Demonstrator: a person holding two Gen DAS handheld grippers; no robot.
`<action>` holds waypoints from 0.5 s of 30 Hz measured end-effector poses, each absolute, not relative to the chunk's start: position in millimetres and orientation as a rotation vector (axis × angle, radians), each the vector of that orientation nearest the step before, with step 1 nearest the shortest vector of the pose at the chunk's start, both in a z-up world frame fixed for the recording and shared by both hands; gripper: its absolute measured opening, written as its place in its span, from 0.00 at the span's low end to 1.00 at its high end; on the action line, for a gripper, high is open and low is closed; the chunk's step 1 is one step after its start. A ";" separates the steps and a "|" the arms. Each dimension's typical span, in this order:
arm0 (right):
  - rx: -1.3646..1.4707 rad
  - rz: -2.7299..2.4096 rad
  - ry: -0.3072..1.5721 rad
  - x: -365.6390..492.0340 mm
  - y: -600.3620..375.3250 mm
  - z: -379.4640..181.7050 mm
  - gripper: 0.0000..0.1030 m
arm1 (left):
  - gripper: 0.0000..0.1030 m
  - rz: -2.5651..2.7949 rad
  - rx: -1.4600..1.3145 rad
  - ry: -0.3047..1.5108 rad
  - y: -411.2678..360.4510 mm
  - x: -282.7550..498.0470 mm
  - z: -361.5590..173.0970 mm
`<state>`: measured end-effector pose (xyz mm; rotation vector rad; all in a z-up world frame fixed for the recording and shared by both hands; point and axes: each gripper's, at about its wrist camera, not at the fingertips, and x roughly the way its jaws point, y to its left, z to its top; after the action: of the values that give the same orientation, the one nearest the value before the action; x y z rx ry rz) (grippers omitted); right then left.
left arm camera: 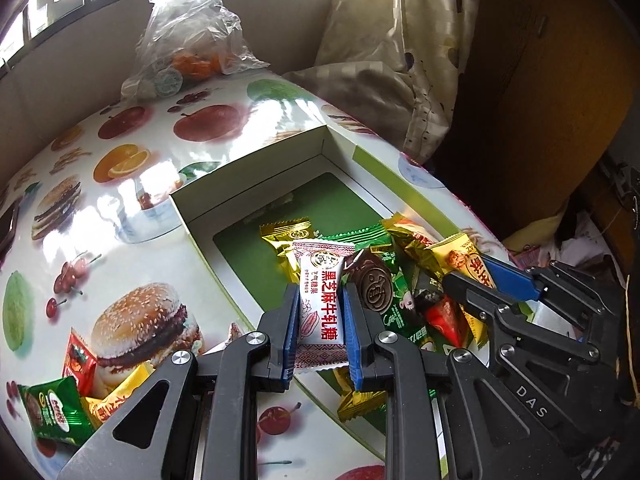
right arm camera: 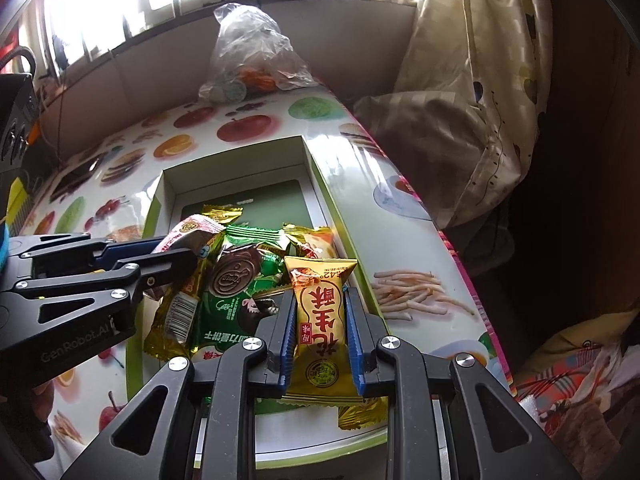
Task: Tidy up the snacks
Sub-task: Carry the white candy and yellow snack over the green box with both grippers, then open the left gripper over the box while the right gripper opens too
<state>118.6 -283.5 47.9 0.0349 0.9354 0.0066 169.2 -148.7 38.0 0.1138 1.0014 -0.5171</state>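
Observation:
An open shallow box (left arm camera: 256,160) (right arm camera: 236,168) with a green floor lies on the table and holds a pile of wrapped snacks (left arm camera: 384,276) (right arm camera: 240,280). My left gripper (left arm camera: 320,300) is shut on a white nougat packet with red lettering (left arm camera: 320,300) and holds it over the box's near end. My right gripper (right arm camera: 320,304) is shut on a yellow peanut-crisp packet (right arm camera: 320,320) above the same pile. Each gripper shows in the other's view: the right (left arm camera: 488,280), the left (right arm camera: 168,256).
Loose snacks (left arm camera: 76,384) lie on the fruit-and-burger tablecloth (left arm camera: 132,152) left of the box. A clear plastic bag (left arm camera: 188,40) (right arm camera: 256,56) sits at the far end. Curtain and bedding (left arm camera: 400,52) hang off the table's right edge.

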 end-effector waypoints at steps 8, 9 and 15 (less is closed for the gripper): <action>0.035 -0.004 0.940 120.0 -284.4 47.1 0.26 | 0.27 -0.500 0.119 0.998 -148.2 168.3 37.3; 0.035 -0.006 0.940 120.6 -284.3 47.4 0.26 | 0.36 -0.499 0.119 0.999 -148.2 168.2 37.1; 0.040 -0.012 0.940 120.3 -284.2 47.2 0.28 | 0.38 -0.505 0.111 1.000 -147.8 167.9 37.1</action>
<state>120.3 -284.2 47.2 0.0400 0.9404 -0.0120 167.9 -147.8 37.1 0.1114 1.0004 -0.5050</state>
